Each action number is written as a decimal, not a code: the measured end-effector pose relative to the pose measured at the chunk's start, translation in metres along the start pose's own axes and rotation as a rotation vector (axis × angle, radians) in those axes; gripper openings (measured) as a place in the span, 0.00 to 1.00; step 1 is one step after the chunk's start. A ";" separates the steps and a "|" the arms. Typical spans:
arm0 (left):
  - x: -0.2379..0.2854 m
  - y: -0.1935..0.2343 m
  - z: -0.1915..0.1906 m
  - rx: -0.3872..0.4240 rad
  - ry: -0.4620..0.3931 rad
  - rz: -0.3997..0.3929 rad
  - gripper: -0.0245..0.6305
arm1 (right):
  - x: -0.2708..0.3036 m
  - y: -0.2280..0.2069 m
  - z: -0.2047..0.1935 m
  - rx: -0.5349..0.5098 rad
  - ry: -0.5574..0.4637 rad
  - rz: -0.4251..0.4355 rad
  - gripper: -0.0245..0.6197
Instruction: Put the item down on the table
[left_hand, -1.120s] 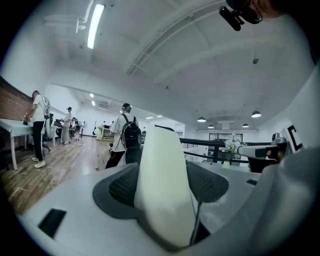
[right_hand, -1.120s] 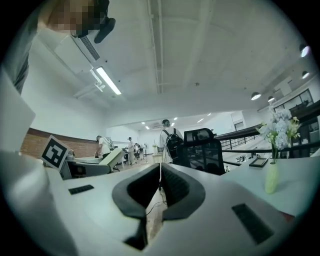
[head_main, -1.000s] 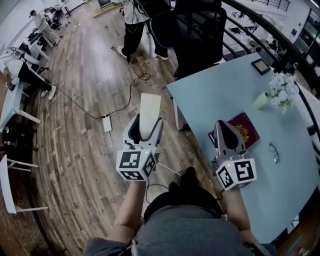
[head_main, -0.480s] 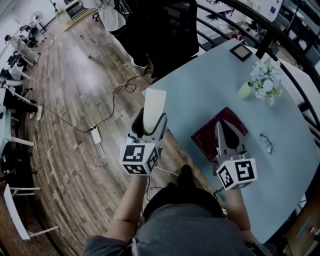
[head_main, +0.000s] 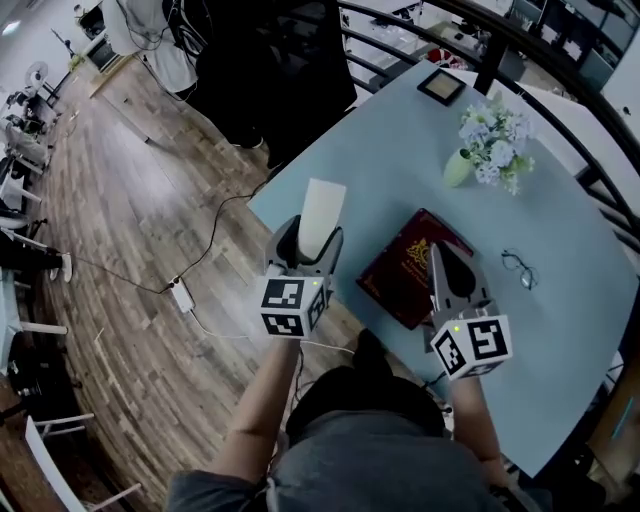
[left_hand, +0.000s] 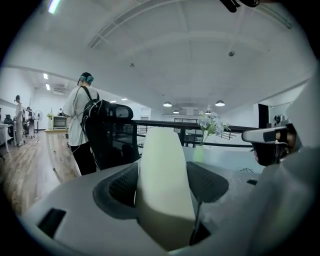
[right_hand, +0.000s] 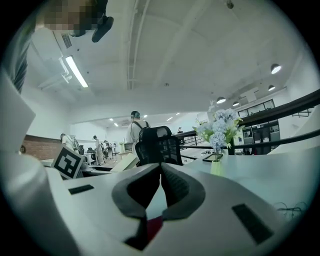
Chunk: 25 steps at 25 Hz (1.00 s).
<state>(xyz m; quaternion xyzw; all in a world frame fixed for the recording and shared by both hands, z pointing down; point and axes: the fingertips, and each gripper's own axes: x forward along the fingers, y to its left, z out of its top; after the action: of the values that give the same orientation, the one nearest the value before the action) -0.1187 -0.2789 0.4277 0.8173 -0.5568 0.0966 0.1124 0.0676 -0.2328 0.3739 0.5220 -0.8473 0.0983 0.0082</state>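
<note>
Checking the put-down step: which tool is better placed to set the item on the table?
Left. The left tool grips the cream block at the table edge; the right tool is shut, empty.

Left tongs (head_main: 311, 238) carried the cream block (head_main: 323, 212) over the table (head_main: 400, 165)

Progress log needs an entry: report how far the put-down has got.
Done: the cream block is gripped in the left gripper and, in the head view, shows over the table's near corner. In hand: the block is held off the surface, jaws clamped on it. Left: lower it and open the jaws. The right gripper is shut and empty above the red book.
</note>
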 end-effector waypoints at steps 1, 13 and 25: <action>0.006 -0.003 -0.004 0.009 0.013 -0.014 0.51 | 0.000 -0.003 -0.001 0.002 0.001 -0.008 0.04; 0.077 -0.044 -0.043 0.138 0.157 -0.198 0.51 | -0.009 -0.028 -0.003 0.021 0.012 -0.101 0.04; 0.123 -0.056 -0.094 0.240 0.343 -0.275 0.51 | -0.016 -0.041 -0.007 0.027 0.021 -0.153 0.04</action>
<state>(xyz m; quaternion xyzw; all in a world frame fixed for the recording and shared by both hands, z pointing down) -0.0251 -0.3404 0.5483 0.8646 -0.3976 0.2831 0.1196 0.1103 -0.2351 0.3857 0.5841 -0.8034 0.1143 0.0172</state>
